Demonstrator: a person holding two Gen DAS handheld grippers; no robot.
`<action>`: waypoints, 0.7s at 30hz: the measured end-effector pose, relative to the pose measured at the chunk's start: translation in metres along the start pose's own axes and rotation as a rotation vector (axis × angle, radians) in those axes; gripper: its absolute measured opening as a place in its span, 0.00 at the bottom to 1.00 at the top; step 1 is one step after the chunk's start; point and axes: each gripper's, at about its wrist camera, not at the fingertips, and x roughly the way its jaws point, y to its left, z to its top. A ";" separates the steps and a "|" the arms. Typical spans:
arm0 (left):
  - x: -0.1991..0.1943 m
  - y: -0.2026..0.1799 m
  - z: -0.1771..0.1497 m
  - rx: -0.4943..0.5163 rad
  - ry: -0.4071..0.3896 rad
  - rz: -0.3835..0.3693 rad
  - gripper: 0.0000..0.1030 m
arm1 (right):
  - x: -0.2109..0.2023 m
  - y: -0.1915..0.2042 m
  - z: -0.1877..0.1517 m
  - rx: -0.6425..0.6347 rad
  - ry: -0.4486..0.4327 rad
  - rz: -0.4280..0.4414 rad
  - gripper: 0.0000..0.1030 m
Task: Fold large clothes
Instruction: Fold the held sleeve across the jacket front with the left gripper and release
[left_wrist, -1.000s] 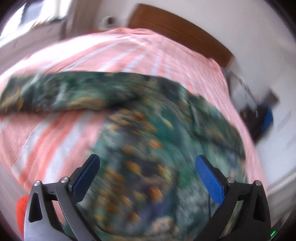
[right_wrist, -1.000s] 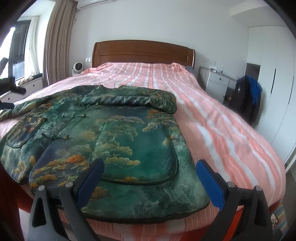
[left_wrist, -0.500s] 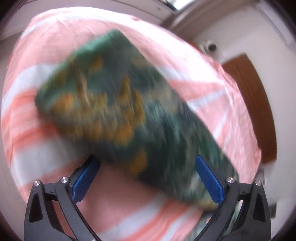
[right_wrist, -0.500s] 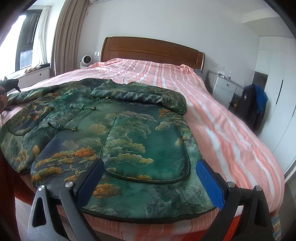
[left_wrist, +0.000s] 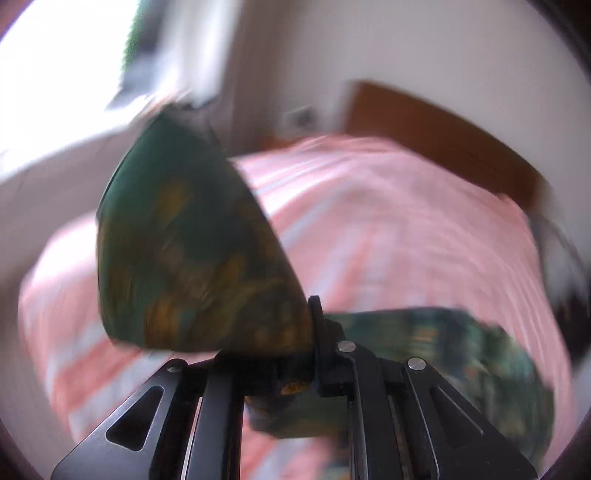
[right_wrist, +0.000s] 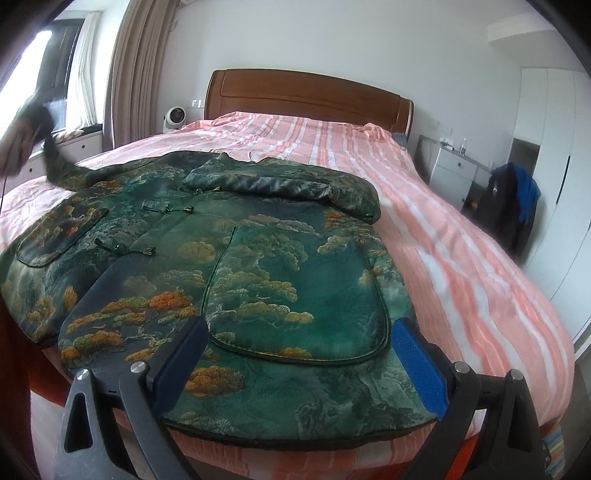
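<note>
Across a bed with a pink-and-white striped cover lies the large dark green brocade jacket with orange and gold tree patterns, front up, its hem at the near edge and its far sleeve folded over the chest. At the left of the right wrist view, the jacket's other sleeve rises off the cover toward a blurred hand. The left gripper has just been closing and is now clamped on that green sleeve end, which stands up in front of its camera, blurred. The right gripper hovers above the hem, angled downward, its blue-padded jaws spread wide with nothing pressed between them. A wooden headboard stands behind.
</note>
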 end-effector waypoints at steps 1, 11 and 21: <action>-0.013 -0.039 0.004 0.097 -0.030 -0.055 0.12 | 0.000 -0.002 0.000 0.008 0.000 0.005 0.96; 0.003 -0.285 -0.137 0.701 0.283 -0.341 0.79 | -0.011 -0.021 -0.001 0.084 -0.025 0.011 0.96; -0.009 -0.211 -0.161 0.682 0.329 -0.295 0.91 | -0.016 -0.035 0.000 0.138 -0.049 0.033 0.96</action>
